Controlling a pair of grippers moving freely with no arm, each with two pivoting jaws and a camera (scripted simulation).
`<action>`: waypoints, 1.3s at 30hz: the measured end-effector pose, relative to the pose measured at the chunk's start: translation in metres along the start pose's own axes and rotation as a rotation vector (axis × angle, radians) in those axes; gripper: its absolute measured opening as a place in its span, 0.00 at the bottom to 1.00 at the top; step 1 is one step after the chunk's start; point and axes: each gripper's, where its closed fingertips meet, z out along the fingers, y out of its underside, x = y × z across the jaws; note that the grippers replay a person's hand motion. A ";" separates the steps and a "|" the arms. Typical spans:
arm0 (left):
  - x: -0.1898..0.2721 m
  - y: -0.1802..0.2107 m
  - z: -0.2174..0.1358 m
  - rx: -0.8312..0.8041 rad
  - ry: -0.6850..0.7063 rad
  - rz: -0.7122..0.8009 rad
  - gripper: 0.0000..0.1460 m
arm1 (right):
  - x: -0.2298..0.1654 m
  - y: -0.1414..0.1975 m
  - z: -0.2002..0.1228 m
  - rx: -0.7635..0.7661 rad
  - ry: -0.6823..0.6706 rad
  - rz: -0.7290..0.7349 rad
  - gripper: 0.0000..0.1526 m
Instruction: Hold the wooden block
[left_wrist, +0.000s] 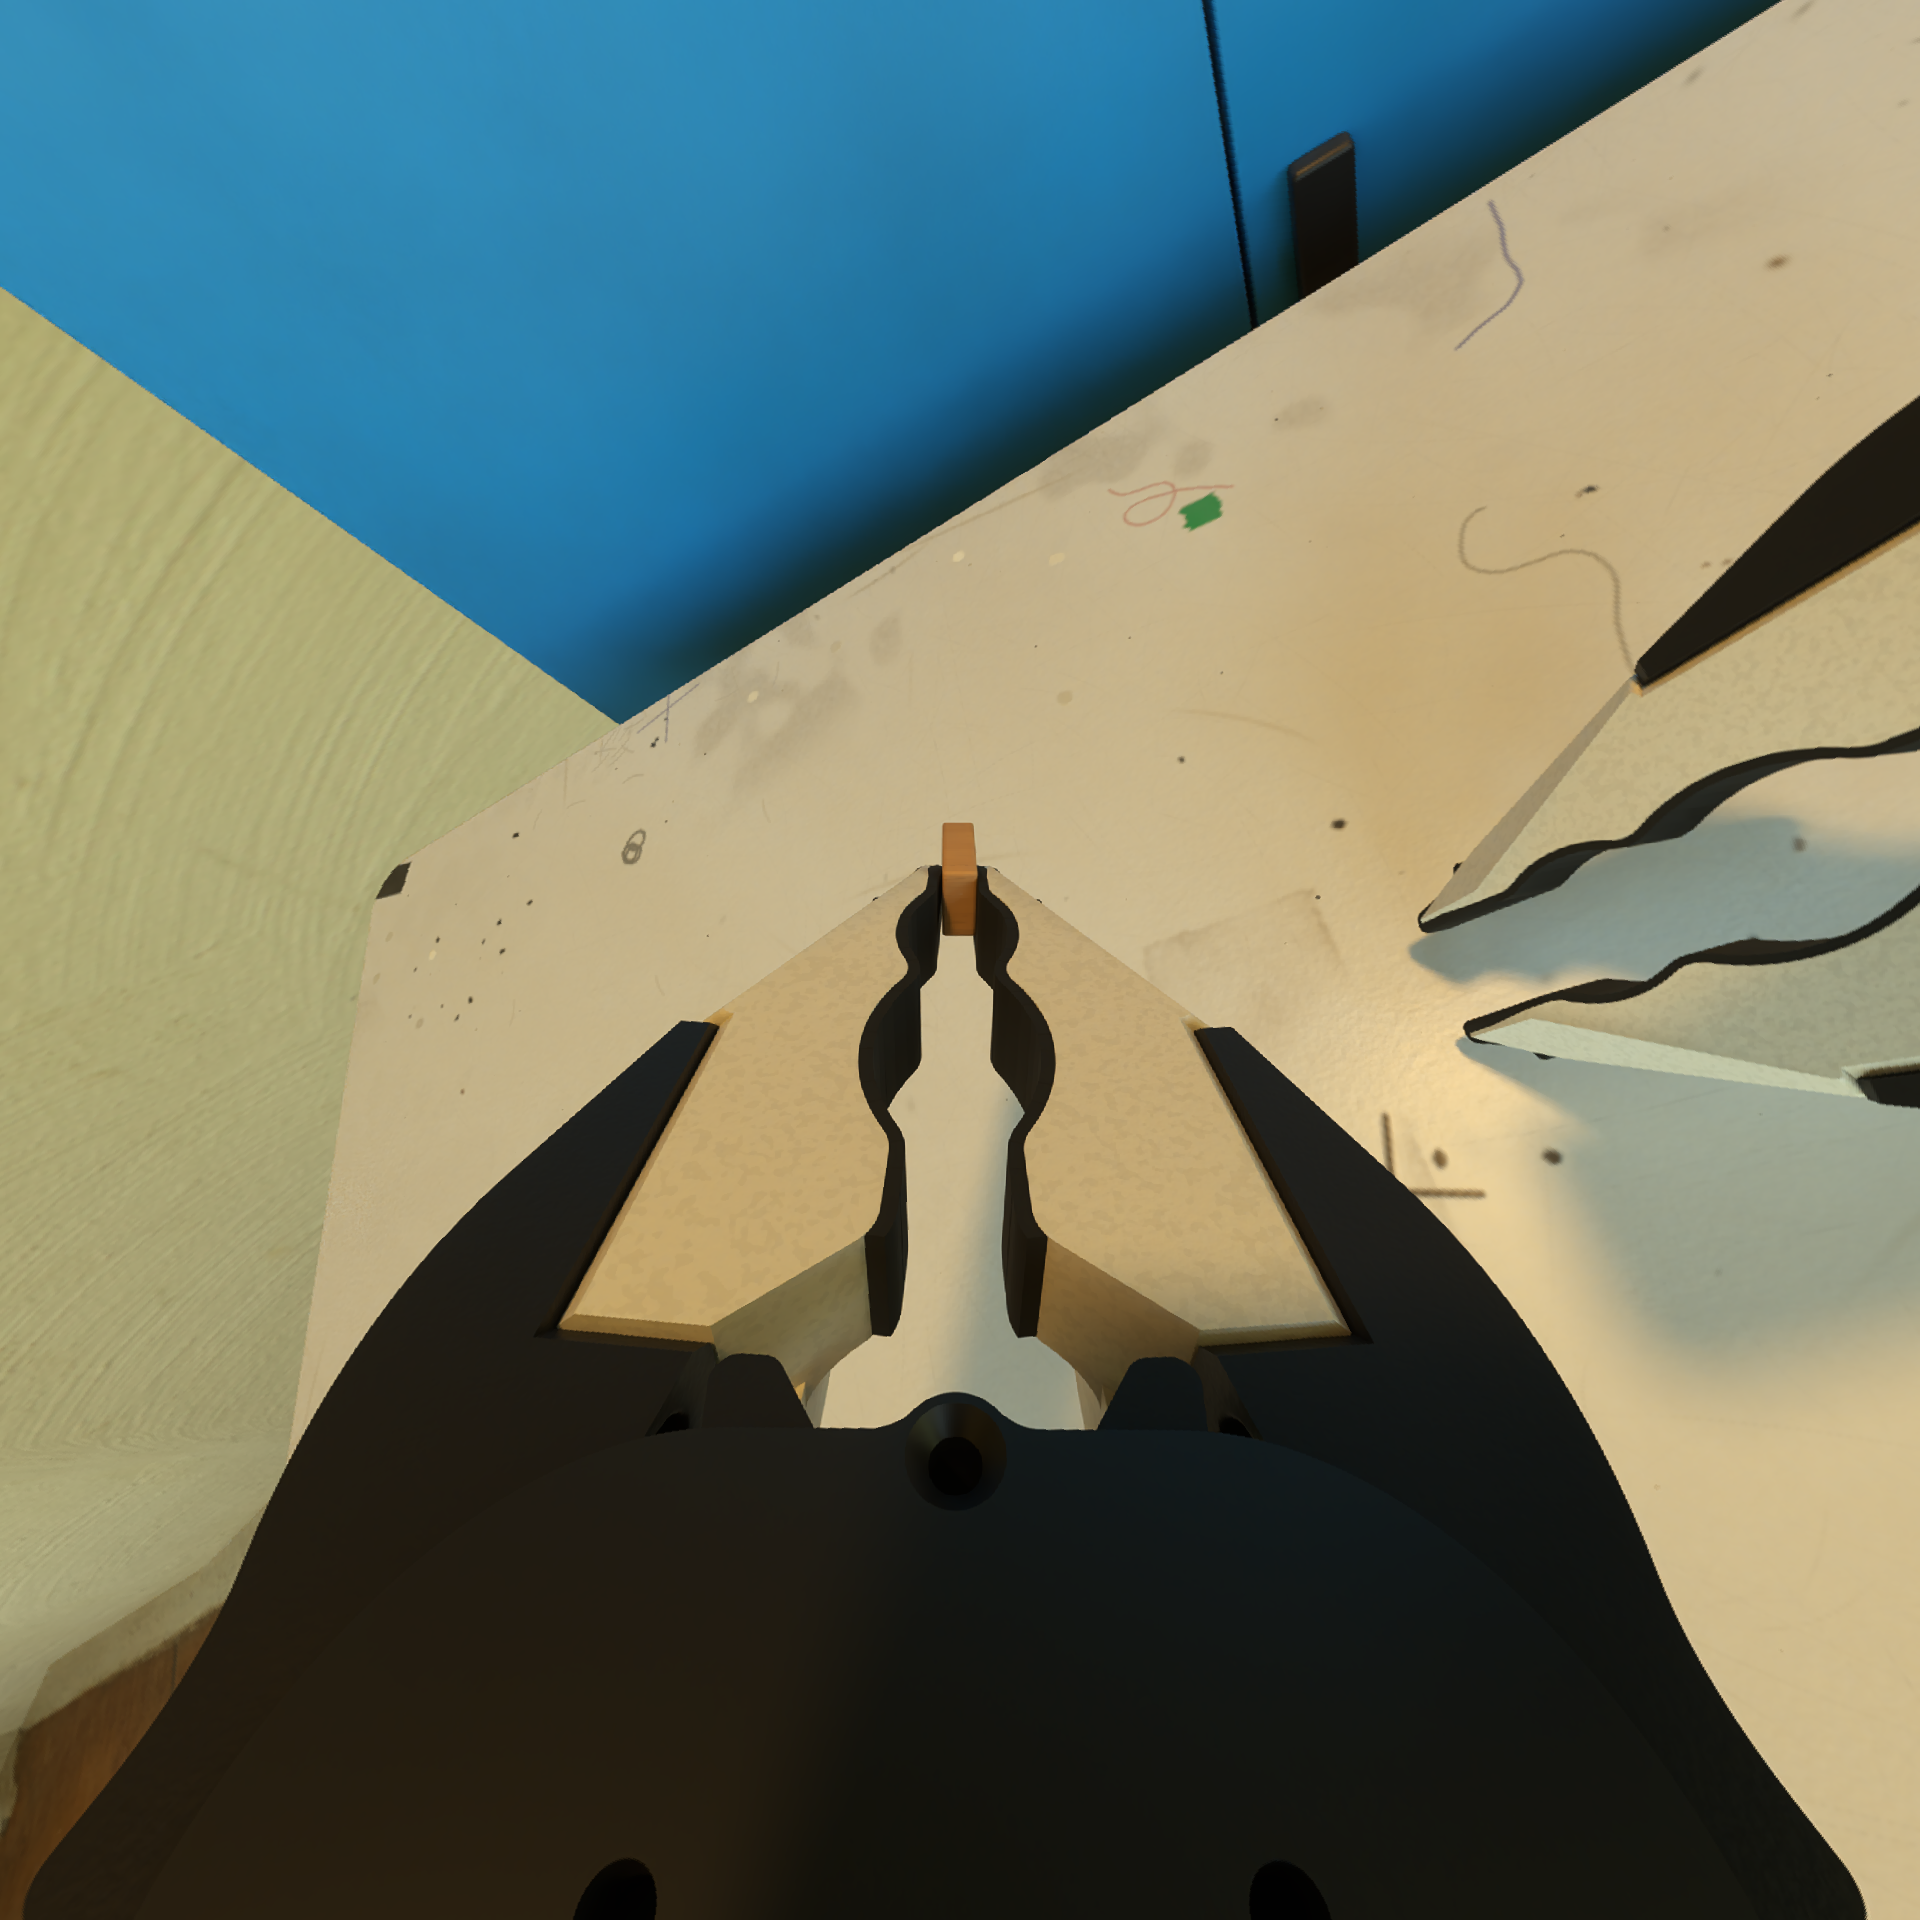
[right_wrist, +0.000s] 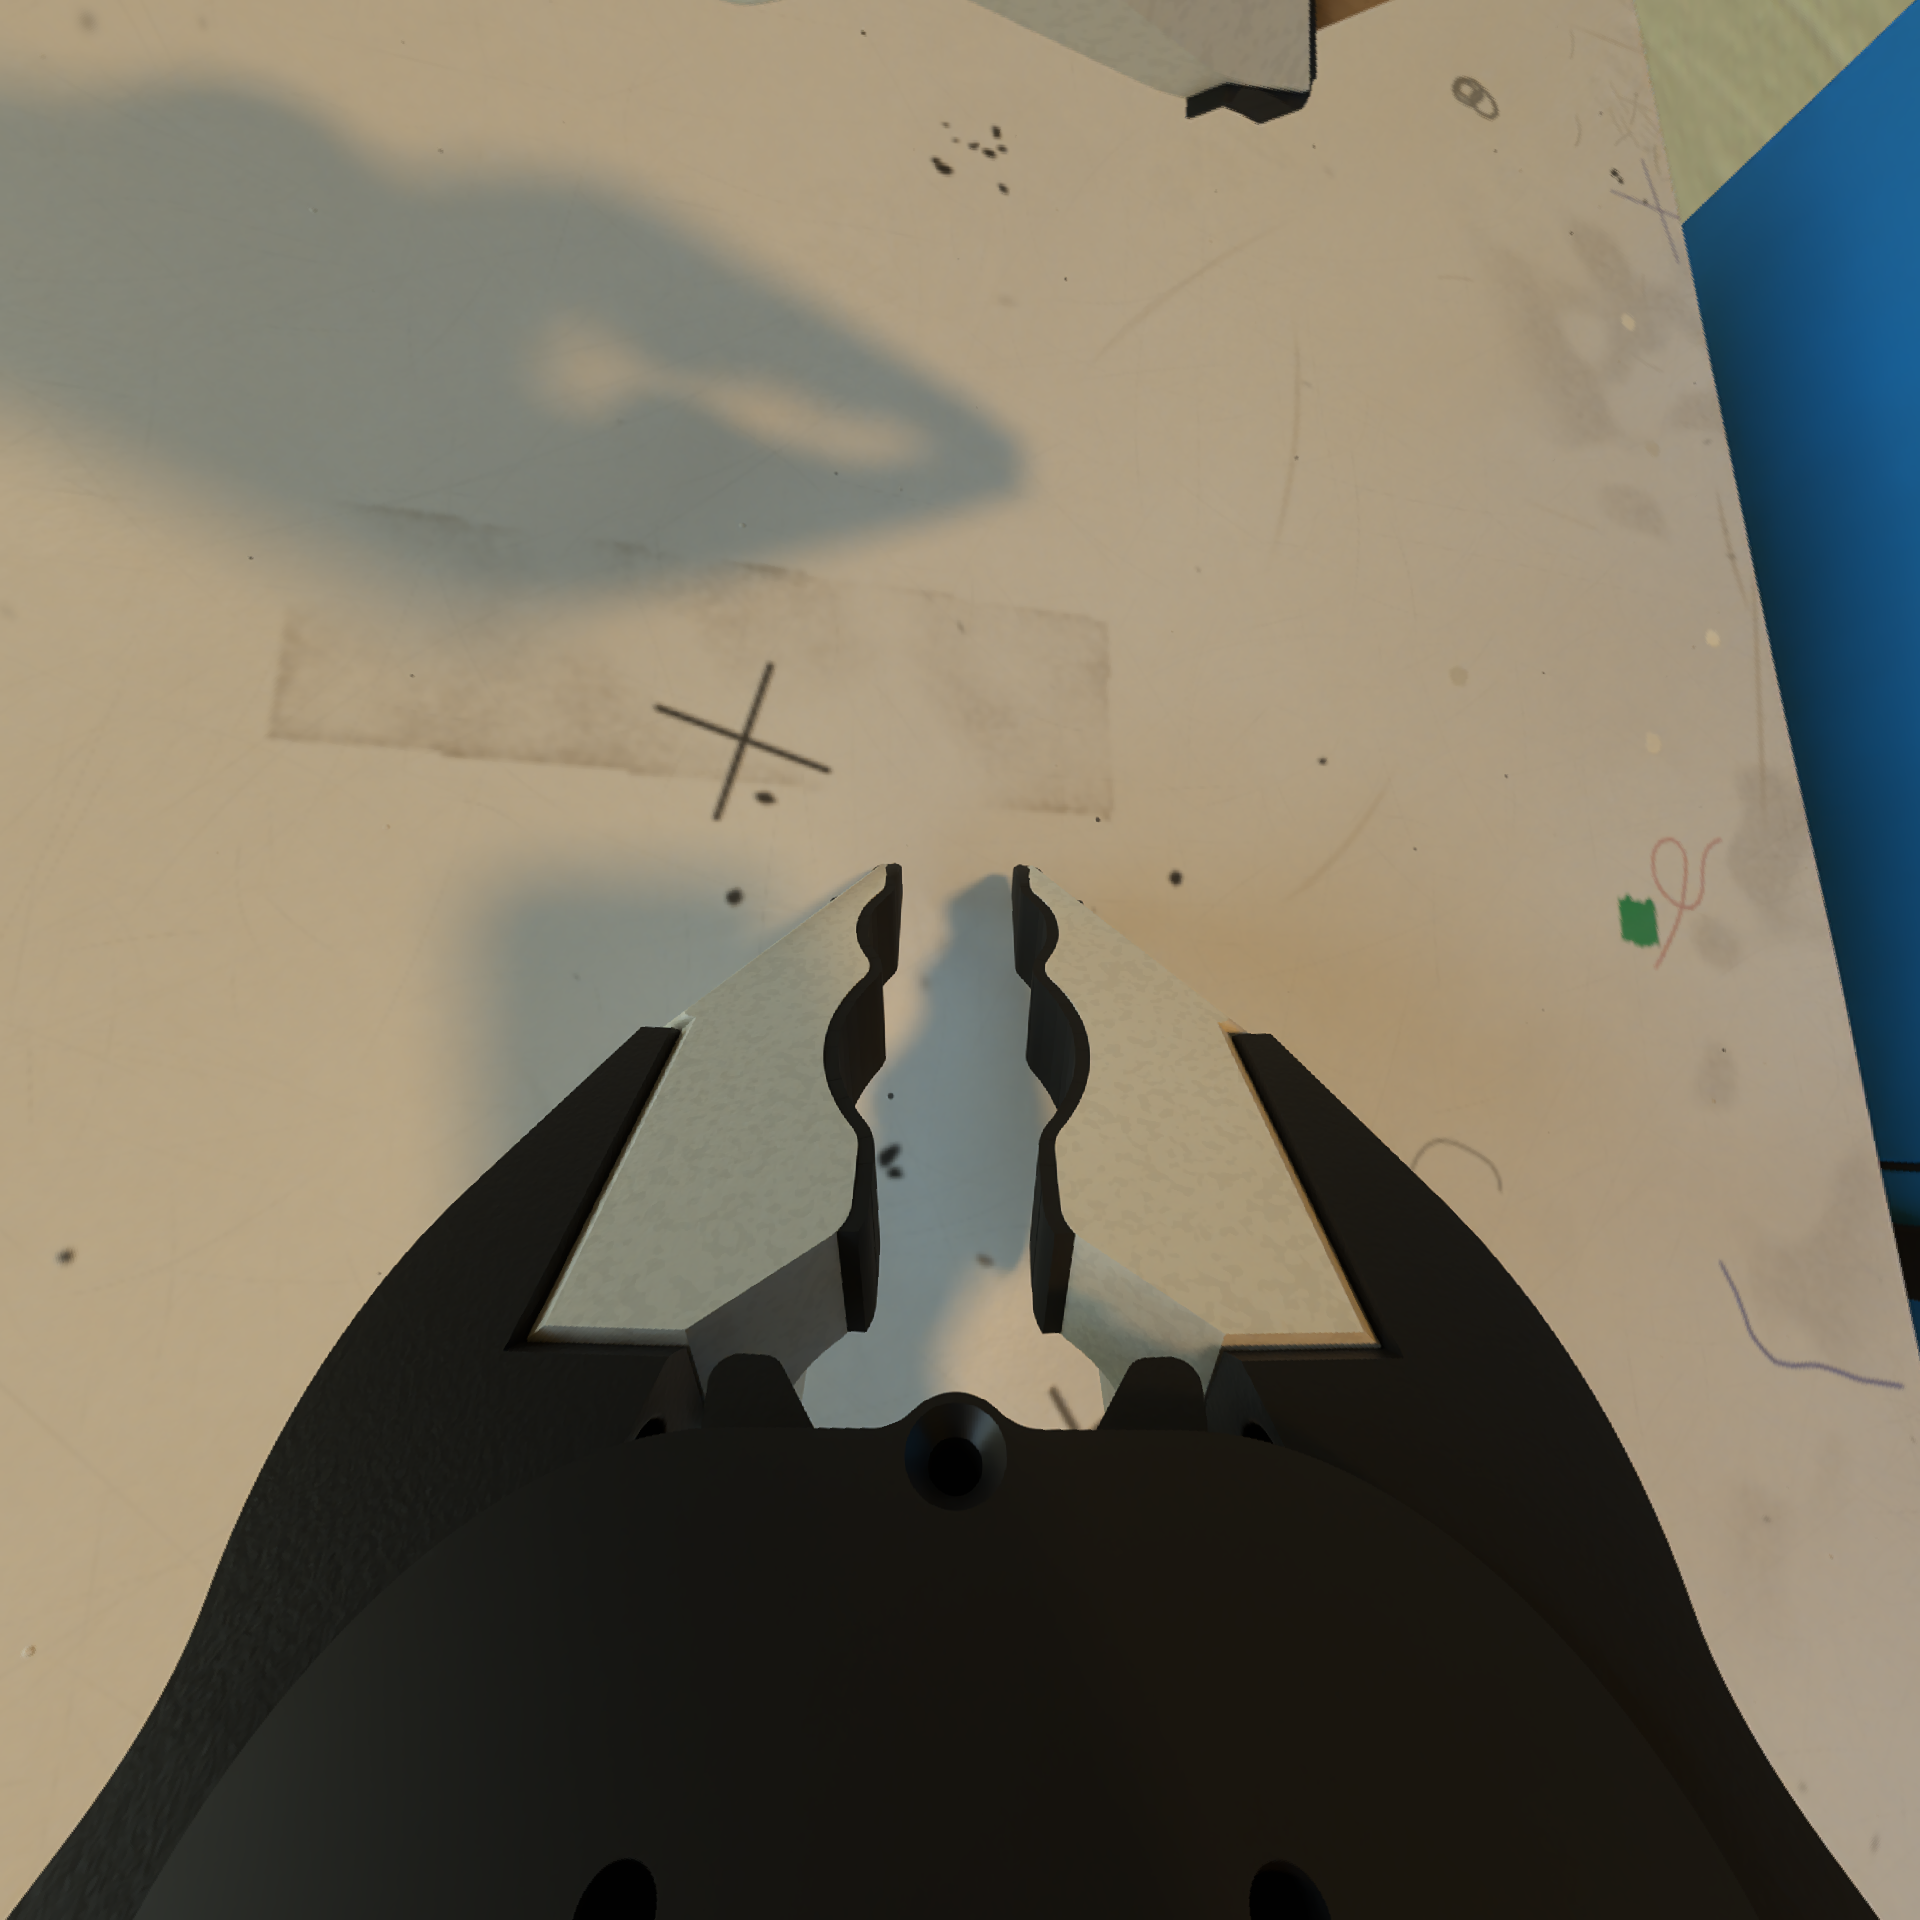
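A small orange-brown wooden block (left_wrist: 957, 878) stands on end between the tips of my left gripper (left_wrist: 957, 902). The left gripper is shut on it and holds it above the beige table (left_wrist: 1195, 665). My right gripper (right_wrist: 956, 878) is open with a narrow gap and holds nothing; it hovers over the table just short of a drawn cross (right_wrist: 743, 740). The right gripper also shows at the right edge of the left wrist view (left_wrist: 1449, 977), apart from the block. Part of the left gripper shows at the top of the right wrist view (right_wrist: 1247, 73).
The table's far edge meets a blue cabinet (left_wrist: 727, 260) with a dark handle (left_wrist: 1322, 203). A green tape scrap (left_wrist: 1202, 511) and pen scribbles mark the tabletop. The table corner (left_wrist: 395, 881) lies left, with green floor (left_wrist: 156, 831) beyond.
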 end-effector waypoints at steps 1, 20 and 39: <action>0.001 0.000 0.000 0.002 0.002 0.002 0.03 | 0.001 0.001 0.000 0.000 0.001 0.002 0.14; 0.006 -0.007 -0.004 0.020 -0.008 0.029 0.03 | 0.000 0.004 0.001 -0.031 -0.043 0.097 0.14; 0.007 -0.006 -0.004 0.016 -0.033 0.045 0.03 | 0.001 0.003 -0.002 -0.062 -0.054 0.190 0.17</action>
